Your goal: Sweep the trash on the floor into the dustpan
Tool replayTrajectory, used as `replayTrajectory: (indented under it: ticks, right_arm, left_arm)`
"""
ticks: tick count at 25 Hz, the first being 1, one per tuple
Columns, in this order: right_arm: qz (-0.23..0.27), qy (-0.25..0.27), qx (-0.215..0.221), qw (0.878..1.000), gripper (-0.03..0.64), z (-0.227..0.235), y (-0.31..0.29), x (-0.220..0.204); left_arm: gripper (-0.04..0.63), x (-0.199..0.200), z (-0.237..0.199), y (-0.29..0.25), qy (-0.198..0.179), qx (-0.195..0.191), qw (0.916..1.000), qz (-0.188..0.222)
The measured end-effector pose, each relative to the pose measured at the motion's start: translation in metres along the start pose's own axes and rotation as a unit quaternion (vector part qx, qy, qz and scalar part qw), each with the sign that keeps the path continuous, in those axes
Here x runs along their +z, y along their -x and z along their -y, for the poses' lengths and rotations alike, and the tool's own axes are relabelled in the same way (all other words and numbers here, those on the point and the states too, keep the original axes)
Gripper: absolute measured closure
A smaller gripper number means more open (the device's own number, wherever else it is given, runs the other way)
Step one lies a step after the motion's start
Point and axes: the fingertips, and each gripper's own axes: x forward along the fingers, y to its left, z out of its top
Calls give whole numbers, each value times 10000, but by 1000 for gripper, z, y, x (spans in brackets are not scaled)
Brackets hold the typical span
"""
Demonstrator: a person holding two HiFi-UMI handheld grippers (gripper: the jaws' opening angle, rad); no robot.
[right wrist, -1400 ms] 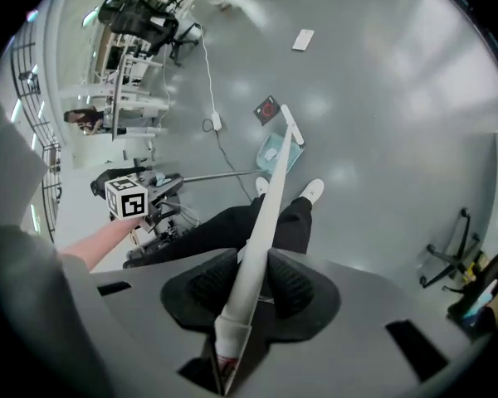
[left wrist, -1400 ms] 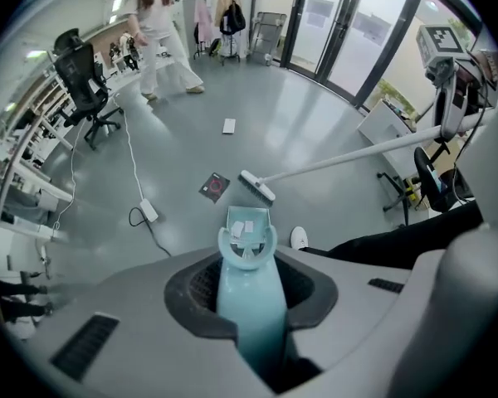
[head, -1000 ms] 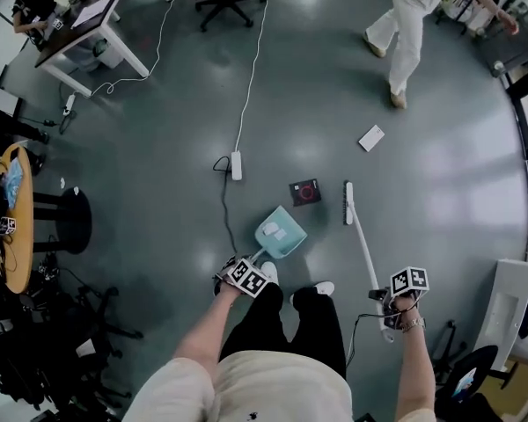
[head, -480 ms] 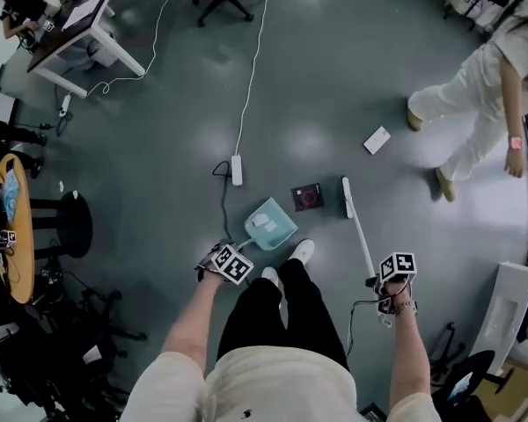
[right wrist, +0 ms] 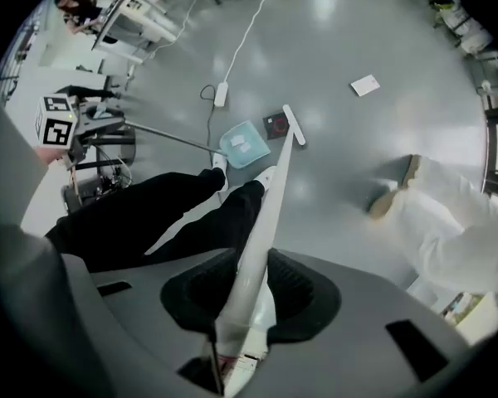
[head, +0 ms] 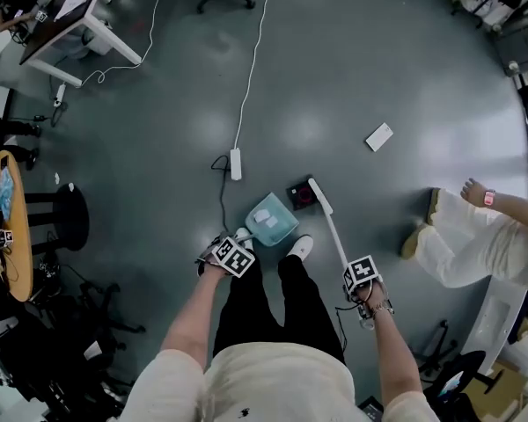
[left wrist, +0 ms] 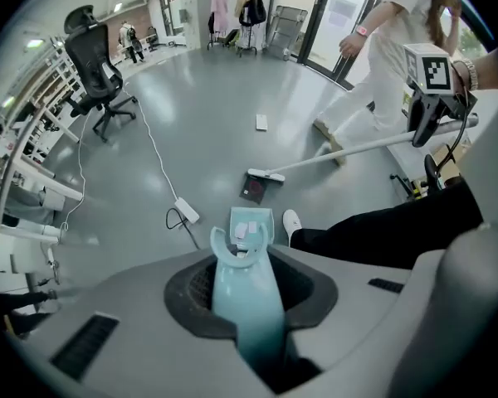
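Note:
A pale teal dustpan (head: 270, 220) lies on the grey floor with white scraps in it; its handle (left wrist: 245, 293) runs back between the jaws of my left gripper (head: 230, 258), which is shut on it. A white broom (head: 327, 218) slants from my right gripper (head: 363, 281), shut on its pole (right wrist: 251, 280), to its head (head: 315, 191) beside a black square piece of trash (head: 303, 193) just right of the pan. A white card (head: 379, 136) lies farther off to the right. The same trash (left wrist: 253, 190) and broom head (left wrist: 266, 175) show beyond the pan in the left gripper view.
A power strip (head: 236, 163) and its white cable (head: 251, 69) lie left of the pan. Another person in white (head: 475, 240) stands at the right. A round wooden table (head: 11, 222) and black stool (head: 63, 218) stand at left; desks and an office chair are at the back.
The broom head has swung left, from clear of the black trash to right against it. The dustpan shifted slightly left and back. The other person walked from the top to the right side.

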Motion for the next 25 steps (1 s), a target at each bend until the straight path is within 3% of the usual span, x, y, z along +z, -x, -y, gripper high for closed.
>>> replayTrajectory:
  ticks: [5,14,20,25]
  right_arm:
    - [-178,286,-92,9994,495,-38,-6,0]
    - [-466,624,316,9965,497,-124,-18,-22]
    - [-177,-225,1076,9938,497,-145,-5,-21]
    - [355,-1218,1851,9745,500,-132,29,-19]
  left_arm:
    - [503,-5,-6,-4,-166,-73,9998,53]
    - [503,1,-14,-6,-557,-170,9982,107]
    - [503,-2,-31,0,-746,-258,9966,231]
    - [503,12,-42,6,-893,-328,9948,372]
